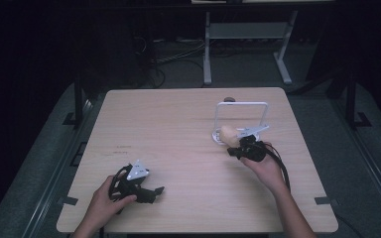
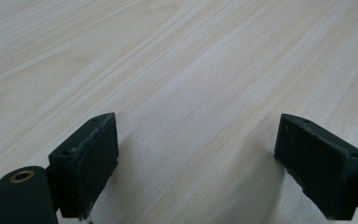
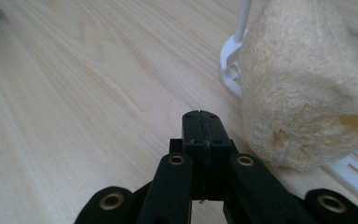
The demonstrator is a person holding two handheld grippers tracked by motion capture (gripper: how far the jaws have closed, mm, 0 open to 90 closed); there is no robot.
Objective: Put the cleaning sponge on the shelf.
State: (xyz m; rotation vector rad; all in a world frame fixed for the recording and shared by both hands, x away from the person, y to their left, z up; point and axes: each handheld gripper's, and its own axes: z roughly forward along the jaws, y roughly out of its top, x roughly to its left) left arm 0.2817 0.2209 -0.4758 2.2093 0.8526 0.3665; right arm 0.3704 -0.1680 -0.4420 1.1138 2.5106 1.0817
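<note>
Right gripper (image 3: 200,140): jaws pressed flat together, pad to pad, nothing between them. It sits just left of the loofah sponge (image 3: 303,88) in its own view, tip close beside the sponge's lower edge; contact between them can't be confirmed. From the high view the right gripper (image 1: 238,148) is held by the right hand (image 1: 265,166) at the right-centre of the table (image 1: 178,124), nose pointing toward the far-left, right up against the sponge (image 1: 228,135).

Sponge: pale tan, fibrous, rounded lump. It rests on the base of a white wire rack (image 1: 241,116), partly overhanging the near-left edge onto the wood. The right gripper view shows the rack's white base (image 3: 230,65) under and behind the sponge, with one thin upright post rising from it. The rack's tall arched frame stands upright behind the sponge.

Left gripper (image 2: 196,158): jaws spread wide, bare wood between the pads, nothing held. High view puts it (image 1: 151,191) near the front-left of the table, in the left hand (image 1: 109,198), low over the surface, well apart from sponge and rack.

Black cable trails from the right gripper back along the forearm.
</note>
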